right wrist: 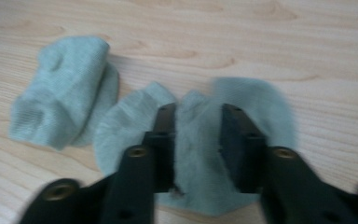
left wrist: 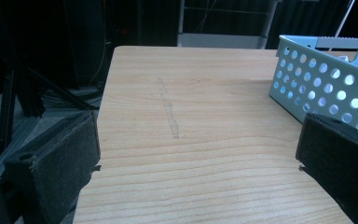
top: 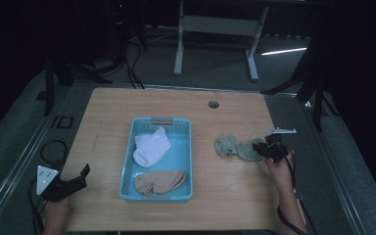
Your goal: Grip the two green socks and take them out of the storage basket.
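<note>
High view is showing the person's forearms coming in at the near edge of the wooden table (top: 107,205), the left gripper (top: 76,182) lying low at the near left corner with its jaws spread wide and nothing between them. Left gripper view is confirming this: the two black jaws are standing far apart over bare wood, with the perforated wall of the blue basket (left wrist: 324,88) rising just beyond the right-hand jaw. Sitting near the middle of the table, the blue basket (top: 127,171) is holding two things: a tan sock (top: 160,182) lying folded at its near end and a white sock (top: 152,146) lying at its far end, the two a little apart. To the right of the basket, the right gripper (top: 269,149) is reaching over a grey-green sock (top: 247,151) lying flat on the table. Right gripper view is showing the right gripper (right wrist: 198,116) with its jaws partly open, standing on the grey-green sock (right wrist: 200,154) with a strip of the cloth between them; whether they are pinching it I cannot tell. Just beside it, touching at the edge, a second grey-green sock (right wrist: 60,93) is lying bunched on the wood. Farther off, a round hole (top: 213,104) is sitting near the table's far edge.
</note>
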`<action>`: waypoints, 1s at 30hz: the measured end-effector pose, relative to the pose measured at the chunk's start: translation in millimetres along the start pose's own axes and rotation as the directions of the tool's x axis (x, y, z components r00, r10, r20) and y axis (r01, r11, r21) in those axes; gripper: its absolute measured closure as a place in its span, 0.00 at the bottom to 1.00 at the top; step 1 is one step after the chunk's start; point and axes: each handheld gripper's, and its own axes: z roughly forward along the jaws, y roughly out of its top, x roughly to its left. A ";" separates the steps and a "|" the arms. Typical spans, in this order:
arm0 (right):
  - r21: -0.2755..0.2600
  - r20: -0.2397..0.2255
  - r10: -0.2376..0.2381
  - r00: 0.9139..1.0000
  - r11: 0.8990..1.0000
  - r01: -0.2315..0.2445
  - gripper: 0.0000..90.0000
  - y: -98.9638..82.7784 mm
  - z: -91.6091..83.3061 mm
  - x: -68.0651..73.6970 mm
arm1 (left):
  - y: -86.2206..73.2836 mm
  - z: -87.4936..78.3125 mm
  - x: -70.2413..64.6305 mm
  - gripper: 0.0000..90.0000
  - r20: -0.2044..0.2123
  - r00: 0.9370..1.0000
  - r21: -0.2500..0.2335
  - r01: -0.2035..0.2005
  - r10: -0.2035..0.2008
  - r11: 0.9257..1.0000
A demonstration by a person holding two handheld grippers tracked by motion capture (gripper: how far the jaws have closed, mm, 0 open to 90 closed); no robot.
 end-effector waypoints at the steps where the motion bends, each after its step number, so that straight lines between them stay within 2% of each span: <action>1: -0.012 -0.009 -0.001 1.000 1.000 0.001 0.64 0.6 -2.9 0.2 | 0.0 0.0 0.0 0.00 0.000 1.000 0.000 0.000 0.000 1.000; 6: -0.073 -0.025 0.015 1.000 0.997 -0.017 0.44 0.8 -14.0 0.0 | 0.0 0.0 0.0 0.00 0.000 1.000 0.000 -0.001 0.001 1.000; 7: -0.082 -0.032 0.010 0.999 0.997 -0.013 0.44 0.4 -15.6 0.2 | 0.0 0.0 0.0 0.00 0.000 1.000 0.001 -0.001 0.001 1.000; 9: -0.109 -0.022 0.004 1.000 0.994 -0.006 0.34 -0.9 -19.0 0.6 | 0.1 0.1 -0.2 0.00 -0.001 1.000 0.001 -0.001 0.001 1.000; 11: -0.111 -0.034 0.005 0.999 0.994 -0.009 0.19 -2.3 -21.1 -0.5 | 0.1 0.1 -0.3 0.00 -0.002 1.000 0.002 -0.002 0.002 1.000; 13: -0.127 -0.041 0.003 0.999 0.992 -0.008 0.14 -4.6 -23.9 -0.9 | 0.1 0.1 -0.3 0.00 -0.001 1.000 0.002 -0.001 0.001 1.000; 14: -0.126 -0.048 0.000 0.999 0.992 -0.006 0.14 -5.8 -24.3 -1.2 | 0.1 0.1 -0.3 0.00 -0.001 1.000 0.002 -0.002 0.002 1.000; 18: -0.149 -0.010 -0.016 1.000 0.989 0.014 0.14 -13.5 -26.9 -0.6 | 0.1 0.1 -0.2 0.00 -0.002 1.000 0.003 -0.002 0.002 1.000; 24: -0.166 0.020 -0.024 1.000 0.986 0.027 0.14 -27.6 -26.8 0.0 | 0.1 0.2 -0.4 0.00 -0.002 1.000 0.003 -0.003 0.003 1.000; 27: -0.197 0.021 -0.009 1.000 0.980 0.013 0.14 -35.6 -29.0 -2.1 | 0.2 0.2 -0.3 0.00 -0.002 1.000 0.004 -0.003 0.003 1.000; 30: -0.220 -0.004 0.000 1.000 0.976 -0.001 0.14 -42.6 -31.7 -5.7 | 0.2 0.3 -0.2 0.00 -0.002 1.000 0.004 -0.002 0.002 1.000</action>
